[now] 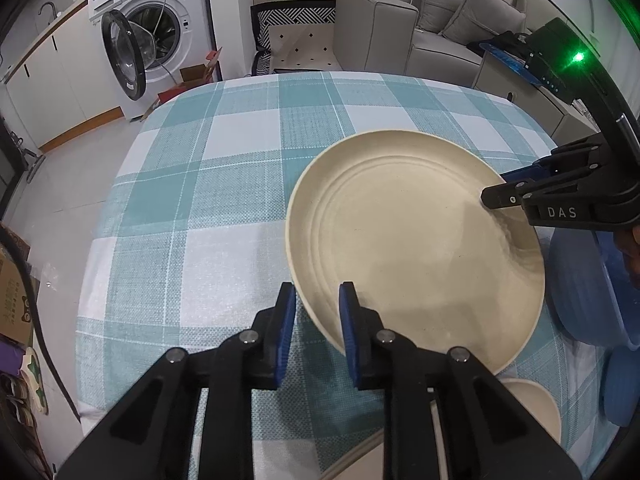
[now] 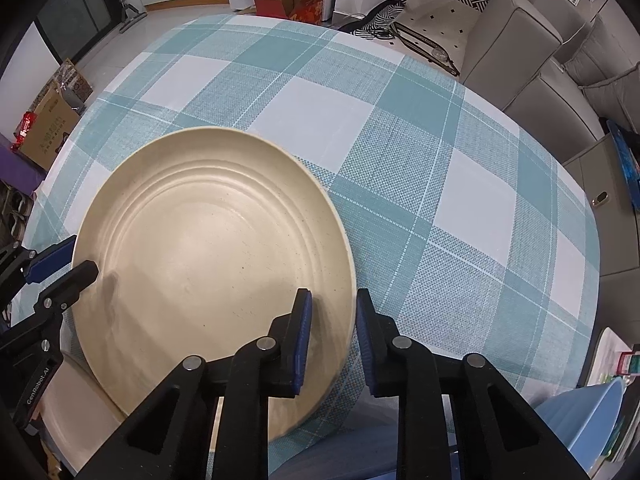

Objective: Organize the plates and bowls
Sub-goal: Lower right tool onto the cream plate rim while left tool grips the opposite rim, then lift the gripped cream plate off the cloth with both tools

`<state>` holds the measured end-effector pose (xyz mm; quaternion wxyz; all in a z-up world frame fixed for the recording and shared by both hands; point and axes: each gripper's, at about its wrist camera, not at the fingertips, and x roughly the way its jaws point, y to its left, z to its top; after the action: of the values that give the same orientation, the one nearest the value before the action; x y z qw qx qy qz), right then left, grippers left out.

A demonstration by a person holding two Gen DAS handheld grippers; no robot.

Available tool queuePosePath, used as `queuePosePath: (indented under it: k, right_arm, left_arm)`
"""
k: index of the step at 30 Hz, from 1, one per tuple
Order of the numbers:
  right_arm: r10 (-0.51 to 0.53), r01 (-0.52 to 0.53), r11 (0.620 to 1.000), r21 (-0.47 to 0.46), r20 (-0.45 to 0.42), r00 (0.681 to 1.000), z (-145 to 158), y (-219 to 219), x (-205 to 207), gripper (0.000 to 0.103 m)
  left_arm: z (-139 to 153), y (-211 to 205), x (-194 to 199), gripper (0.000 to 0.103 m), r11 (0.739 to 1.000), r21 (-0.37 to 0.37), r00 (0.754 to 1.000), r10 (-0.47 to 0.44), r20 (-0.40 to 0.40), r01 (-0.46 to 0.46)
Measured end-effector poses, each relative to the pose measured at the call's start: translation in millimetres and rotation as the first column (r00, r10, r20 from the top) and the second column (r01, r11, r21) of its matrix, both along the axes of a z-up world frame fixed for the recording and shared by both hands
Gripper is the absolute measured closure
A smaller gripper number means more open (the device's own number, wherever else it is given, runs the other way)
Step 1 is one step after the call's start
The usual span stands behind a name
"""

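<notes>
A large cream plate with ringed grooves is held over the checked tablecloth; it also shows in the right wrist view. My left gripper straddles its near-left rim, fingers on either side. My right gripper straddles the opposite rim, also seen in the left wrist view. Both sets of jaws are closed down on the rim. A cream bowl and another cream dish edge lie below the plate. A blue bowl sits at the right.
The table carries a teal and white checked cloth. A washing machine with open door stands beyond the far left. A grey sofa and a patterned cushion are behind the table. Cardboard boxes stand on the floor.
</notes>
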<state>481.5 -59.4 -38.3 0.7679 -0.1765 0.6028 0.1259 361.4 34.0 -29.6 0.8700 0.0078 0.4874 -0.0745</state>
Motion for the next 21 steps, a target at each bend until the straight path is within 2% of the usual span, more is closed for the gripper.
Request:
queuePosePath:
  k: [8, 21]
  right_arm:
    - [0.001, -0.001, 1.000, -0.001, 0.014, 1.000, 1.2, -2.6, -3.6, 0.086]
    - [0.003, -0.003, 1.000, 0.005, 0.019, 1.000, 1.9, -2.1, -5.0, 0.088]
  left_arm:
    - [2.0, 2.1, -1.0, 0.085, 1.000, -0.004, 1.000, 0.004, 0.010, -0.004]
    - [6.8, 4.4, -1.0, 0.085, 1.000, -0.004, 1.000, 0.017, 0.021, -0.017]
